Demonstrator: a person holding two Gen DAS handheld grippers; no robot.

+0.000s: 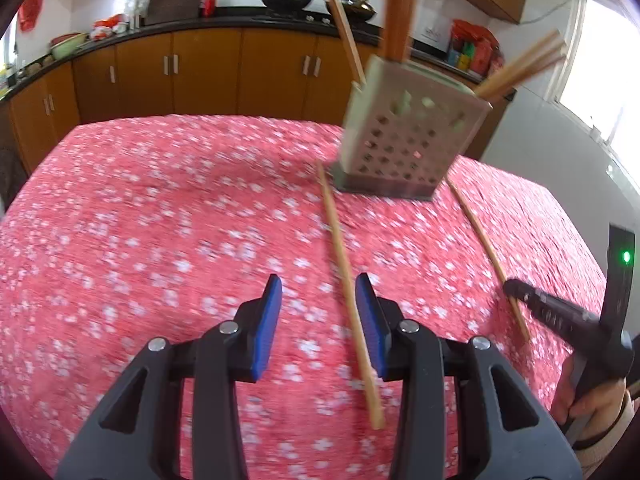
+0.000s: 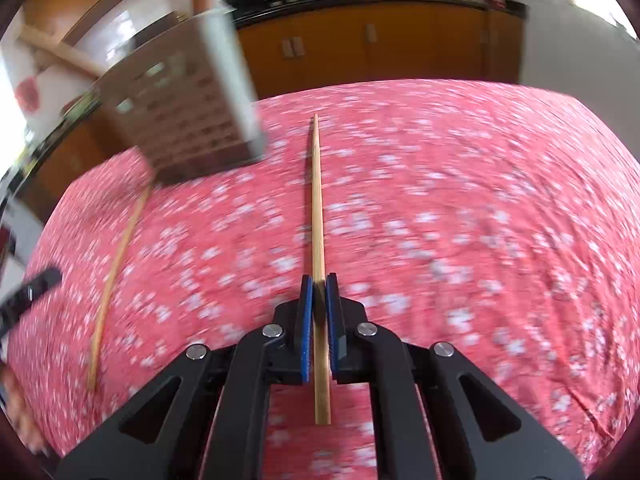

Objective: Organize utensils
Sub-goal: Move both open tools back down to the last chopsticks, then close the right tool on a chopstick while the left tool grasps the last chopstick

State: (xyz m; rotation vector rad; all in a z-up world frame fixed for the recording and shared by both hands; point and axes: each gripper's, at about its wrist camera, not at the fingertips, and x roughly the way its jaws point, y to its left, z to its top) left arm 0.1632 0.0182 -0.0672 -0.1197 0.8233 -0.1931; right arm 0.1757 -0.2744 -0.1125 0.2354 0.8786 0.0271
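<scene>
Two chopsticks lie on my red floral cloth [image 1: 160, 220] near the metal holder [image 1: 404, 136]. My right gripper [image 2: 319, 300] pinches one chopstick [image 2: 318, 200]. My left gripper [image 1: 319, 304] hangs spread, the other chopstick [image 1: 344, 264] lying against its right pad.

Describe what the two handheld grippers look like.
Both the left gripper and the right gripper are black plastic frames with triangular cut-outs, silver round rivets at the pivots, and ribbed blue pads on the fingers. The right one's body carries a small green light.
</scene>
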